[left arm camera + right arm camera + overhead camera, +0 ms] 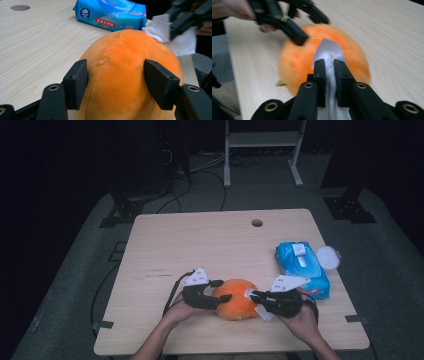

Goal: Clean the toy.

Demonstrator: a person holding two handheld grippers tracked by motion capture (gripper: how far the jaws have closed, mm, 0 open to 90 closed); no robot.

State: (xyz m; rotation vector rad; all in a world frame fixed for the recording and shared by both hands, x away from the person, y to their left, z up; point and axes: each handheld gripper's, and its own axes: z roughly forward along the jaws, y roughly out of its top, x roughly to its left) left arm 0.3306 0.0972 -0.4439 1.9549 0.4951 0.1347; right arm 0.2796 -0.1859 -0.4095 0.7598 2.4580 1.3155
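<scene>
While the left claw grips the orange plush, the right claw pinches a wipe.

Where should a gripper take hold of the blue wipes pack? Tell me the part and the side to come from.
Grip the blue wipes pack across its narrow width, fingers on the two long sides, coming straight down from above. It lies flat on the table, so only a top approach gets fingers around it. Stay toward the near end: the open flip lid hangs off the far right side and would get in the way.
</scene>
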